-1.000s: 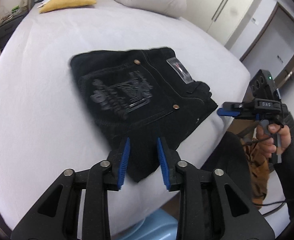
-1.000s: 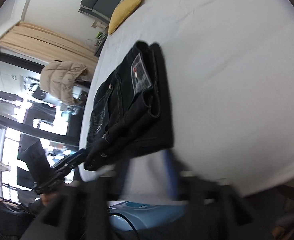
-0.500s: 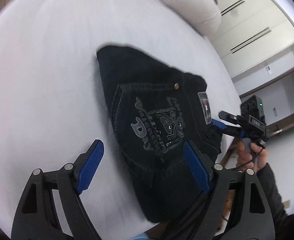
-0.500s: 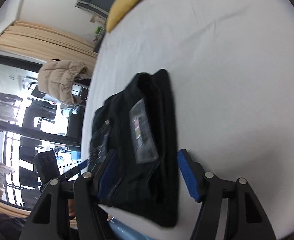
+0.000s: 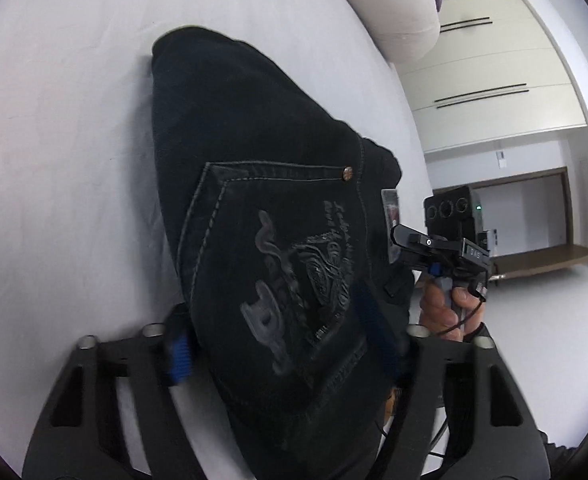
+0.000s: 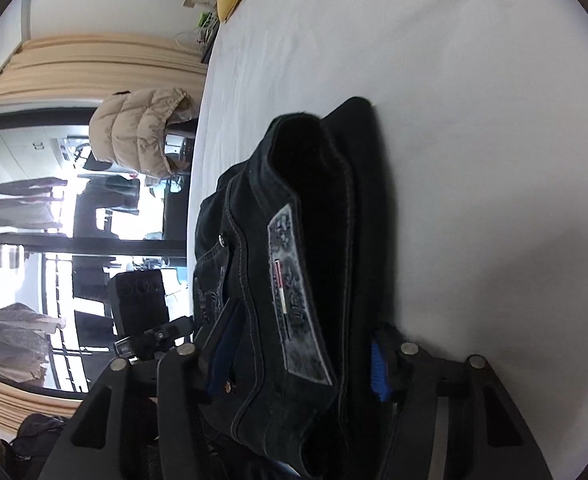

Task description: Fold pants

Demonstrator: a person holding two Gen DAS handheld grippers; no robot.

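I read the pants (image 5: 262,216) as already folded: a compact black stack lying on the bed (image 5: 54,140), back pocket and its pale emblem facing up, waistband patch along the edge toward my right tool (image 6: 297,364). From the right wrist camera I can see several layers stacked at that waistband end, so the main folds look done.

My left tool (image 5: 278,344) straddles the near end of the stack, one blue pad at the left edge of the cloth, the other on the right, half lost in blur against the dark fabric. Its jaws have just been closing with the pants between them, but I cannot tell whether the pads are pressing yet.

My right tool has the waistband end between its jaws, which have also just been closing. The right pad sits just beside the outer layer and the left one lies along the pocket side. Whether it is truly clamped I cannot tell.

What is left, as I judge it, is at most one last fold or simply lifting and squaring the bundle. The stack's far end looks slightly puffed open, so some flattening may still be needed.
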